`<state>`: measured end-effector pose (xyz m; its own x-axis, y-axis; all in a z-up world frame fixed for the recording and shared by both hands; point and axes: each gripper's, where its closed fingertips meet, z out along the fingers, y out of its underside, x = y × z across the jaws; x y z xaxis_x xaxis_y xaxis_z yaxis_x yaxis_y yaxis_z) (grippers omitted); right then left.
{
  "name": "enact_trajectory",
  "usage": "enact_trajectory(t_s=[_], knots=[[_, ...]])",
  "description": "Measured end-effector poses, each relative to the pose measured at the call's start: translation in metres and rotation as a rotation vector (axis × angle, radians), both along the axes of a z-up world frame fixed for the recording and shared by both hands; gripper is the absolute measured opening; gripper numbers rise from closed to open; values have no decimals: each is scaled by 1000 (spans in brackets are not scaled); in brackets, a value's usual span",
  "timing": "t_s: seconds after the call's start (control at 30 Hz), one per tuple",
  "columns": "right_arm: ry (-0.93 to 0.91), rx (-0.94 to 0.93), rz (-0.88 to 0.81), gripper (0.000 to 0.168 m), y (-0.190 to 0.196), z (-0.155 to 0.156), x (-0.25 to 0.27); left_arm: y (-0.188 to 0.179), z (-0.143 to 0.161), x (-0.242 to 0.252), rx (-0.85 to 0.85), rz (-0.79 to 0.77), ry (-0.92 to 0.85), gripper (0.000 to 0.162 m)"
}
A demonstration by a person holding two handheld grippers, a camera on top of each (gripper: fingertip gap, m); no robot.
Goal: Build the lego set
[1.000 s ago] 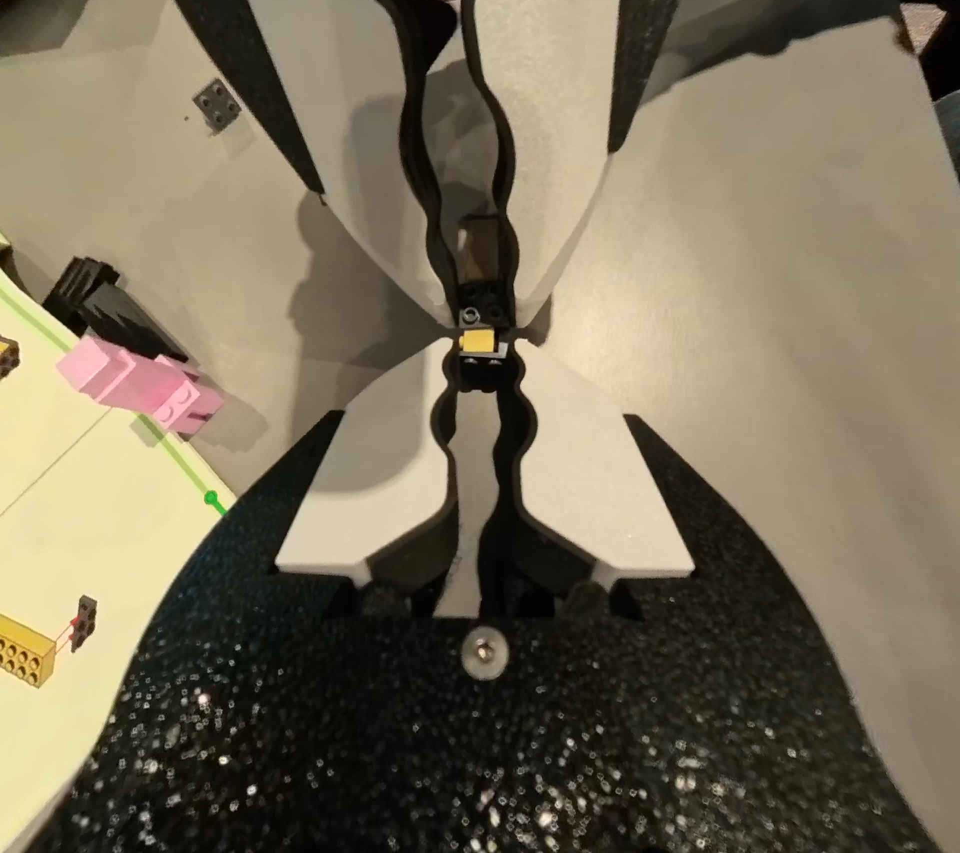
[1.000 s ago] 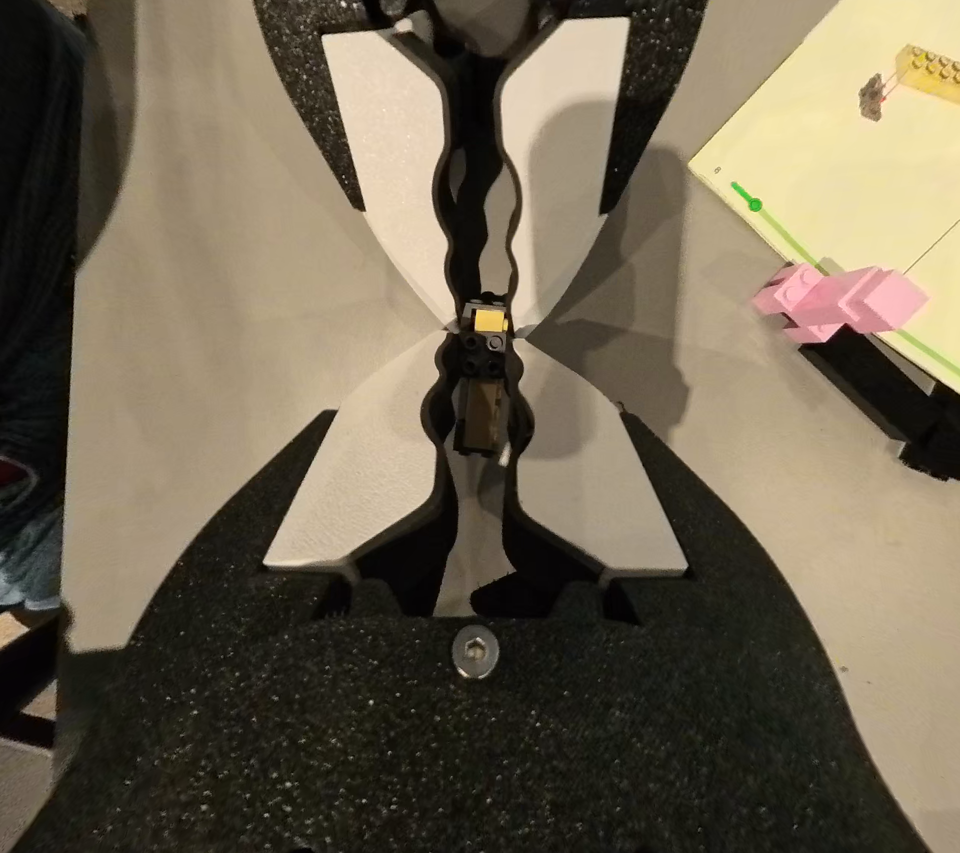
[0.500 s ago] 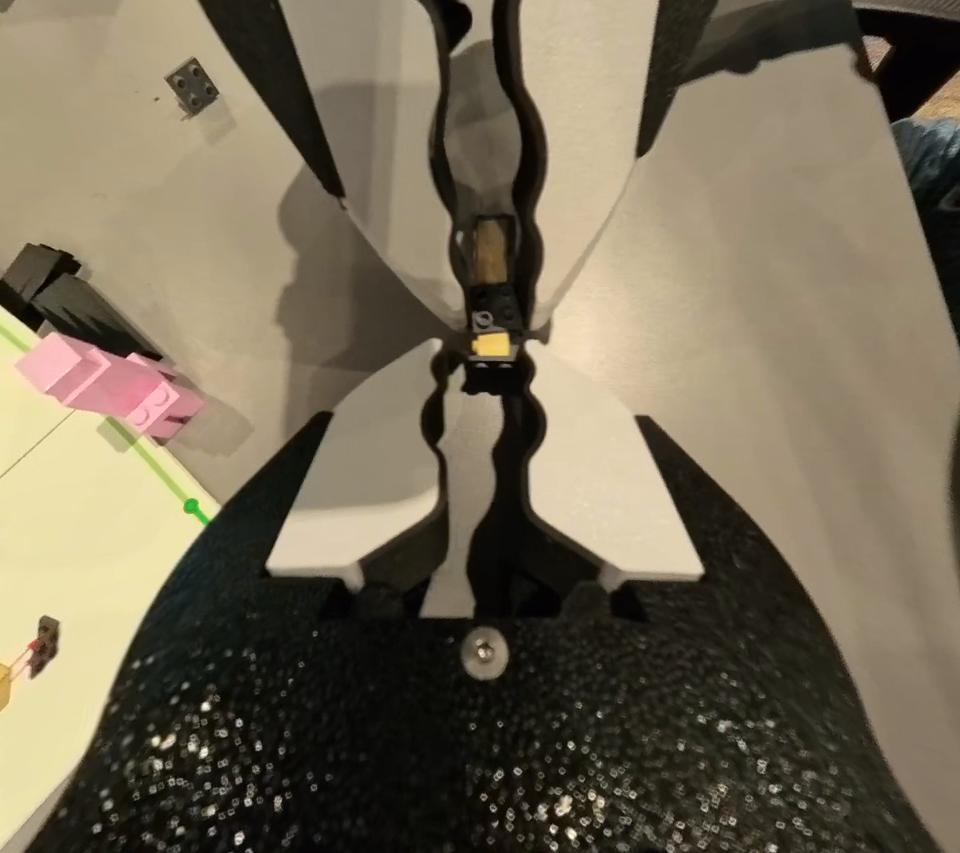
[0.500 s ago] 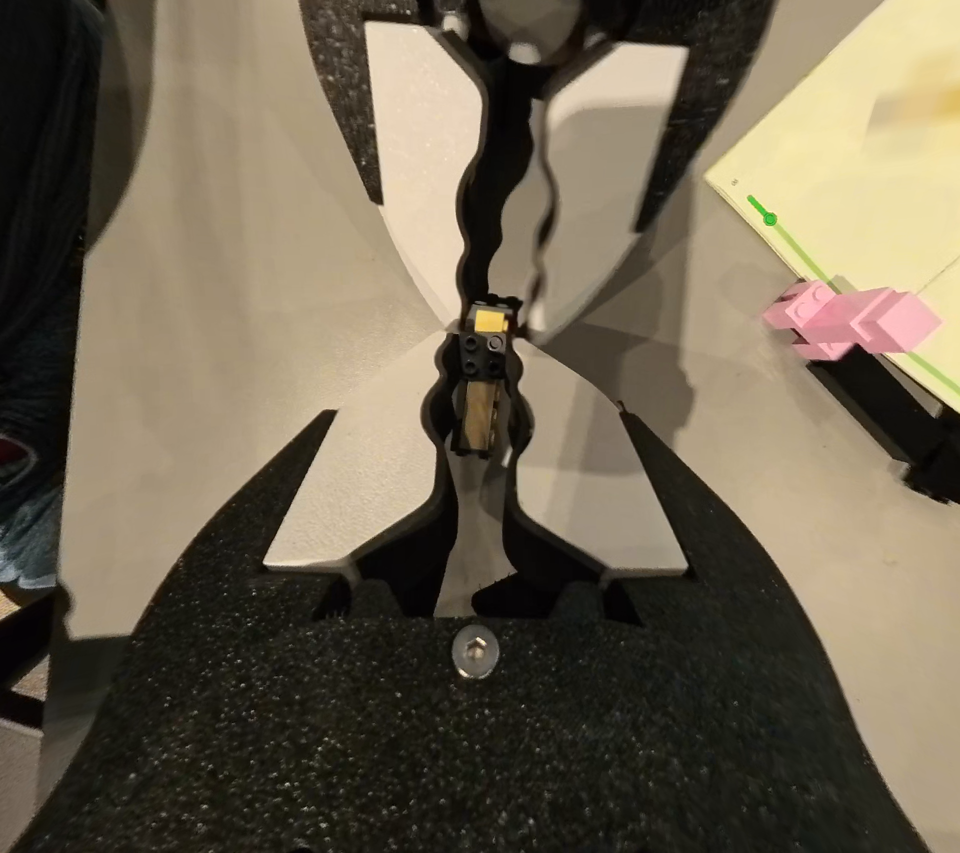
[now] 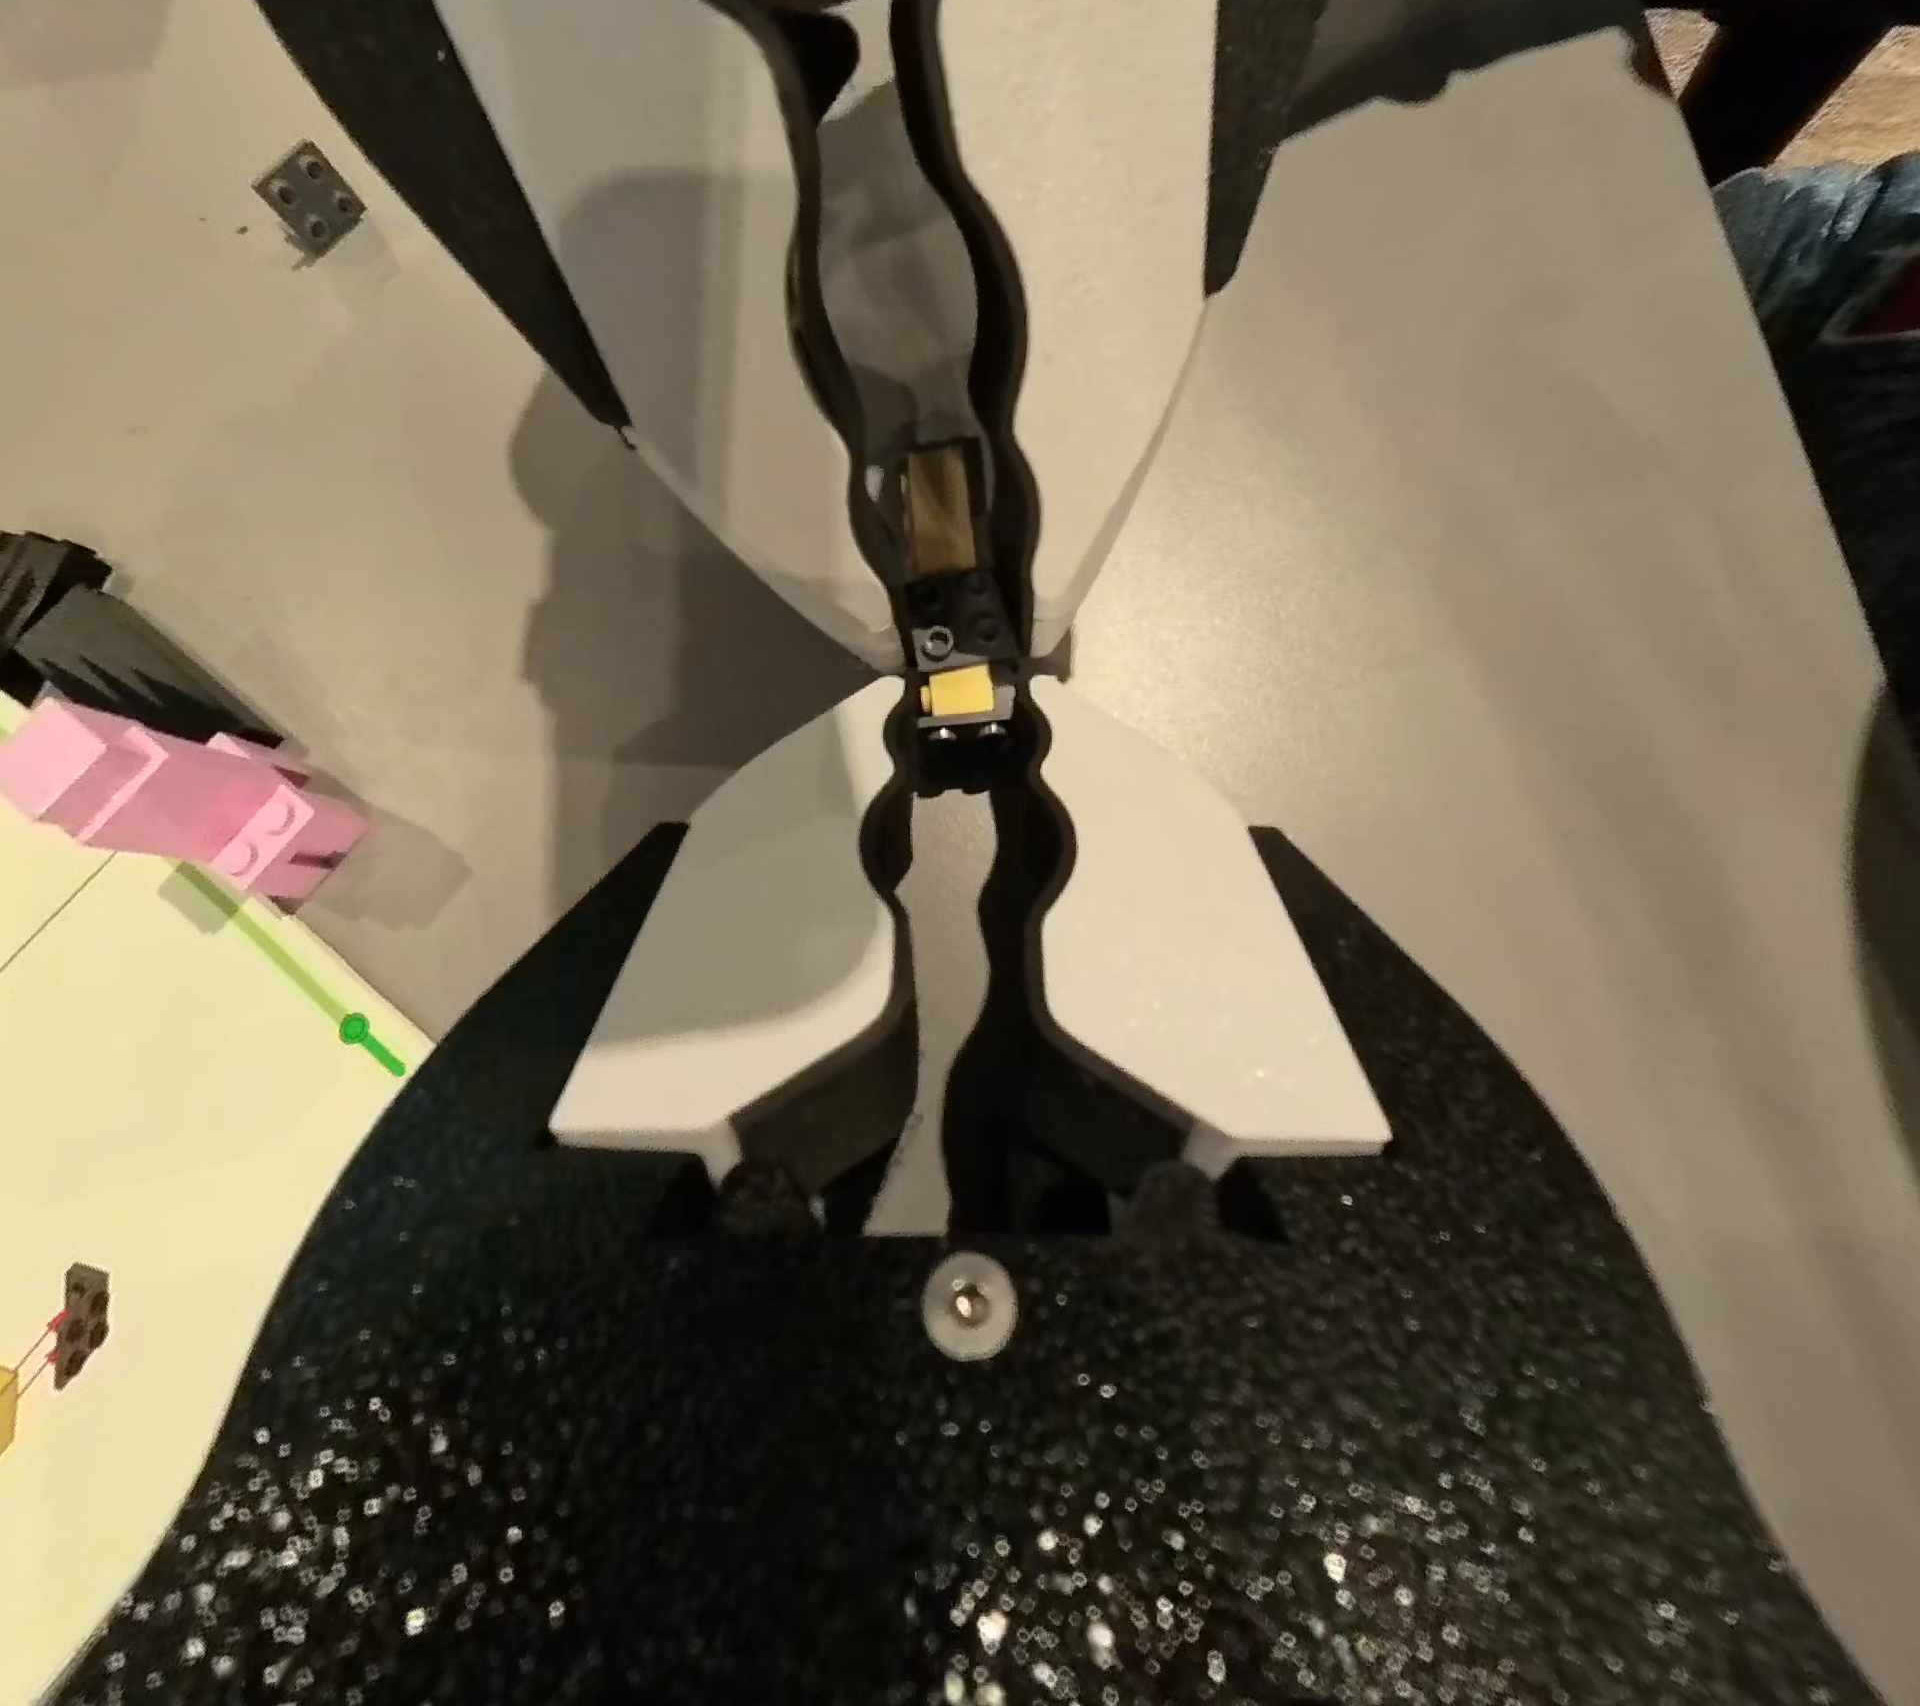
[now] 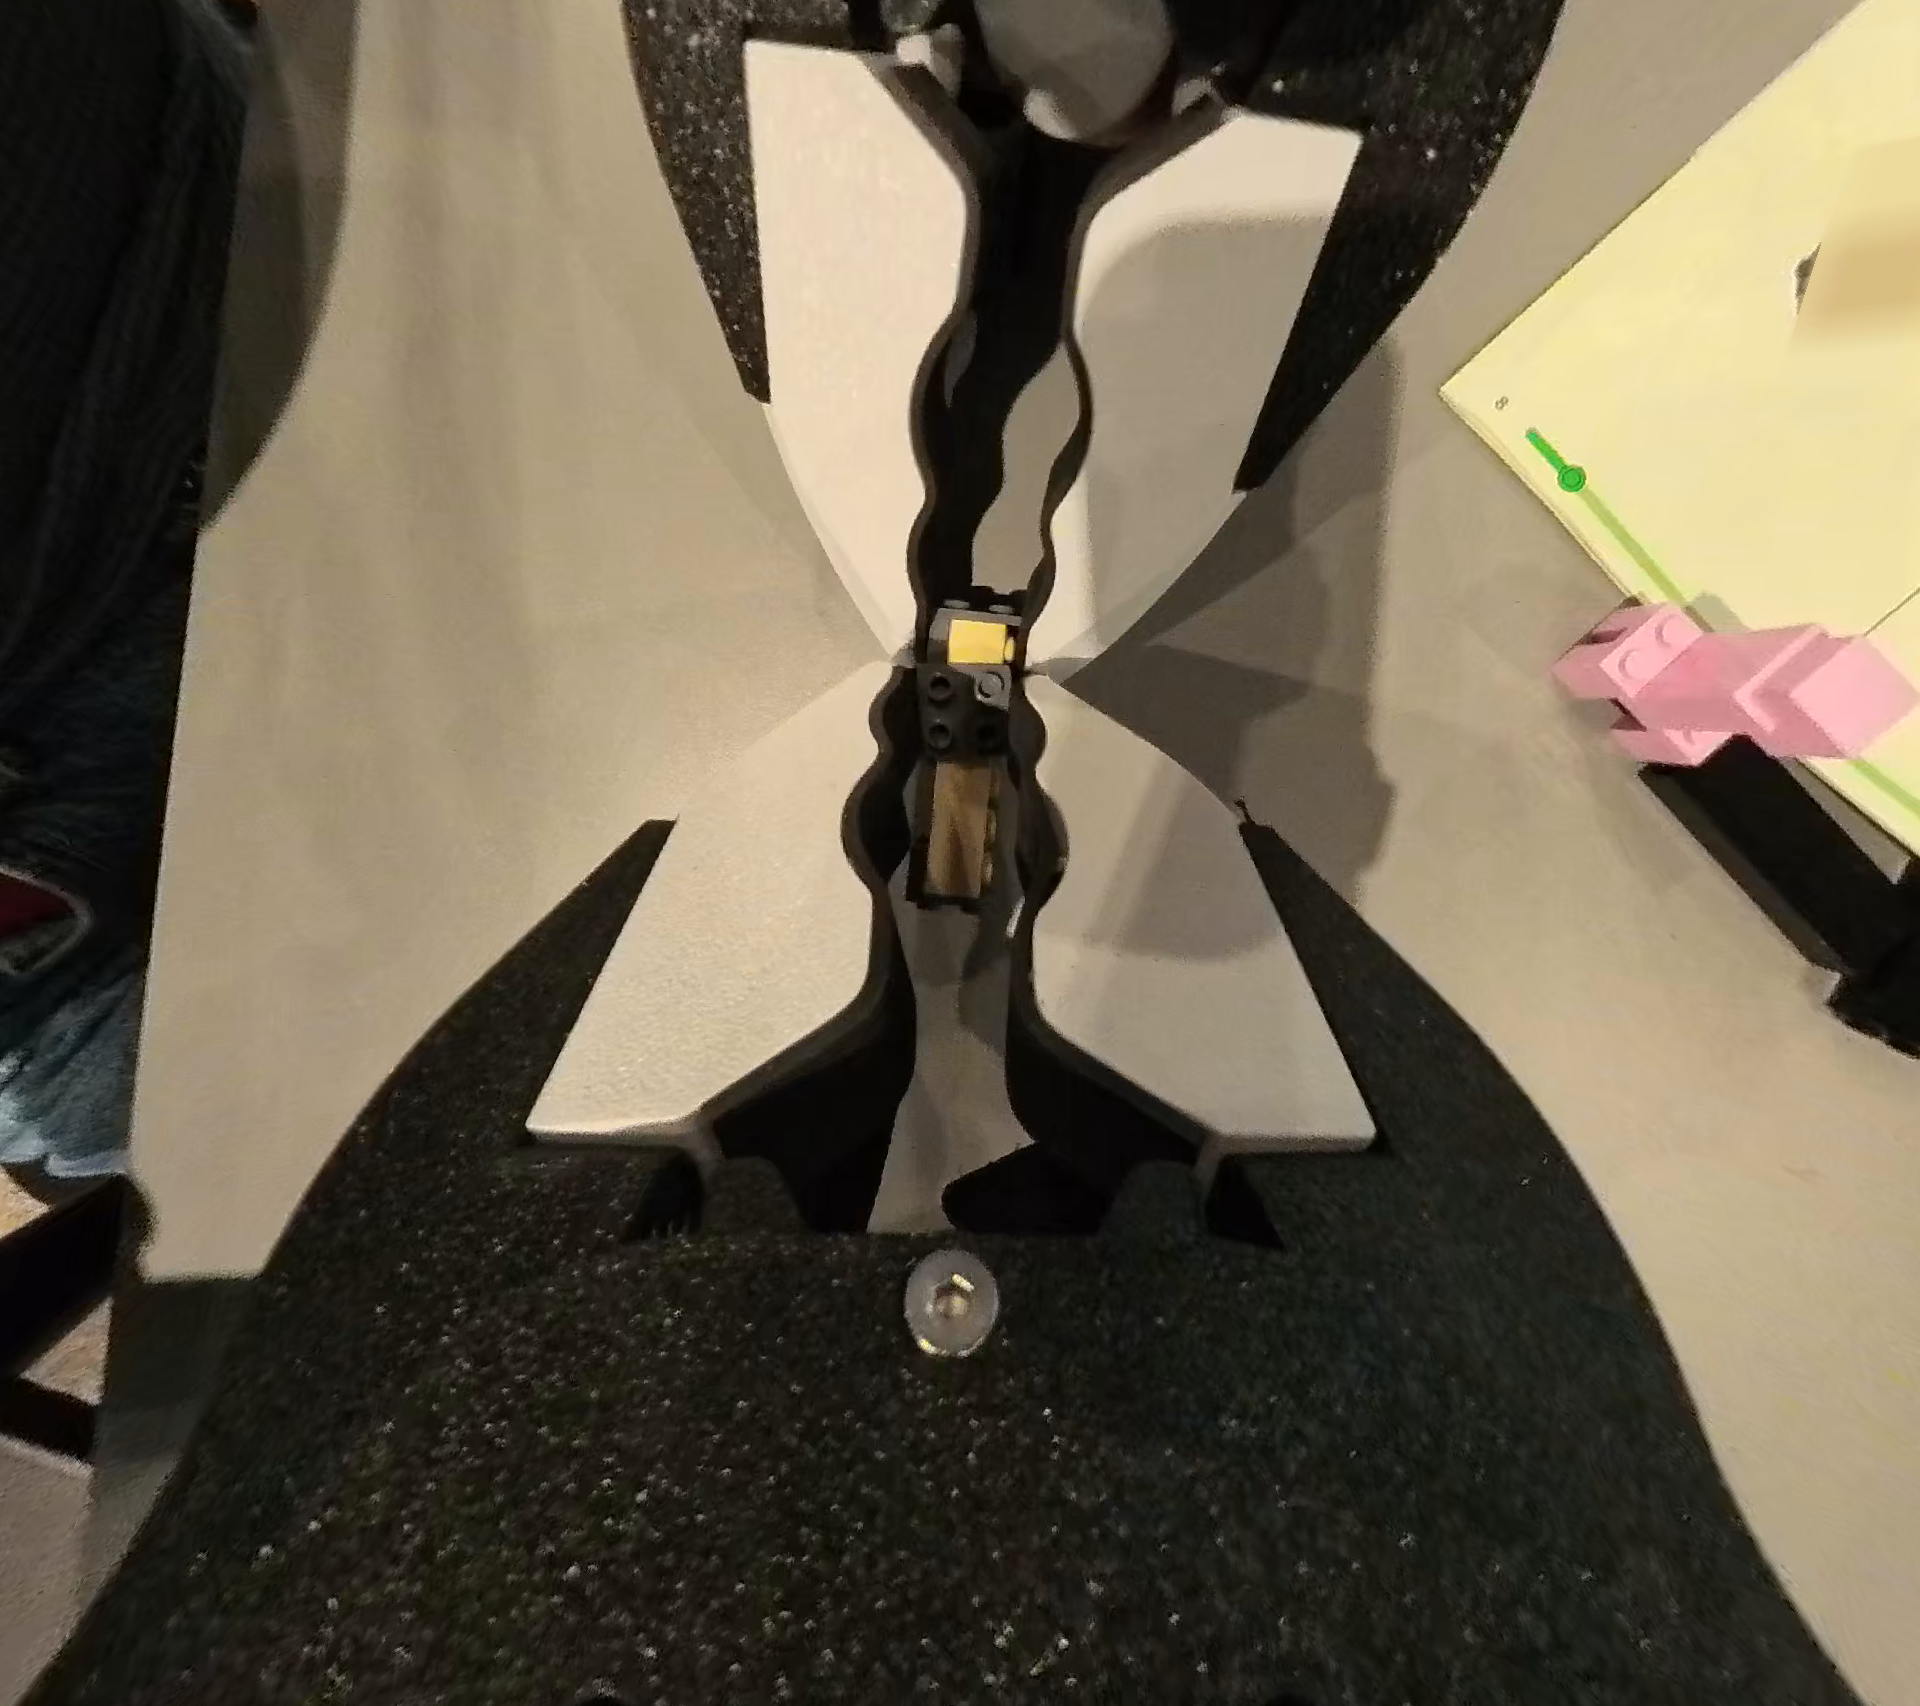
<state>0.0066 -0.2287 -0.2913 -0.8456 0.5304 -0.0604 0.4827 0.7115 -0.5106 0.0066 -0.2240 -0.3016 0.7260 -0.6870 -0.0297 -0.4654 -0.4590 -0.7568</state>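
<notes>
My left gripper (image 5: pixel 964 726) is shut on a small yellow and black lego piece (image 5: pixel 958 694). My right gripper (image 6: pixel 961 706) is shut on a black and tan lego assembly (image 6: pixel 961 721). The two grippers face each other tip to tip above the grey table (image 5: pixel 1455 513). The yellow piece (image 6: pixel 971 642) touches the studded black end of the assembly (image 5: pixel 961 617). In the left wrist view the right gripper (image 5: pixel 961 607) comes in from the top. In the right wrist view the left gripper (image 6: pixel 971 617) does the same. The fingers hide most of both pieces.
A pink lego build (image 5: pixel 177 799) lies at the edge of a pale green instruction sheet (image 5: pixel 125 1137); both also show in the right wrist view (image 6: pixel 1745 700) (image 6: pixel 1714 409). Black bricks (image 5: pixel 73 617) lie beside it. A small grey square plate (image 5: pixel 312 207) lies farther off. A person's clothing (image 6: pixel 104 306) is beyond the table edge.
Both grippers stay shut and tip to tip with the pieces pressed together. The pair has shifted slightly over the table, and the left gripper has tilted a little in the right wrist view.
</notes>
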Motion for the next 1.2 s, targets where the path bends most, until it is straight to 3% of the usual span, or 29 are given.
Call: enact_trajectory(t_s=[0.3,0.8,0.93,1.2], knots=[[-8,17,-61,16,0,0,0,0,0,0,16,0,14,16],[10,19,16,16,0,0,2,1,1,2,16,-2,10,17],[0,0,14,16,-4,0,4,1,1,2,8,-2,-1,32],[54,53,-52,20,1,1,2,-1,0,3,9,-5,4,17]])
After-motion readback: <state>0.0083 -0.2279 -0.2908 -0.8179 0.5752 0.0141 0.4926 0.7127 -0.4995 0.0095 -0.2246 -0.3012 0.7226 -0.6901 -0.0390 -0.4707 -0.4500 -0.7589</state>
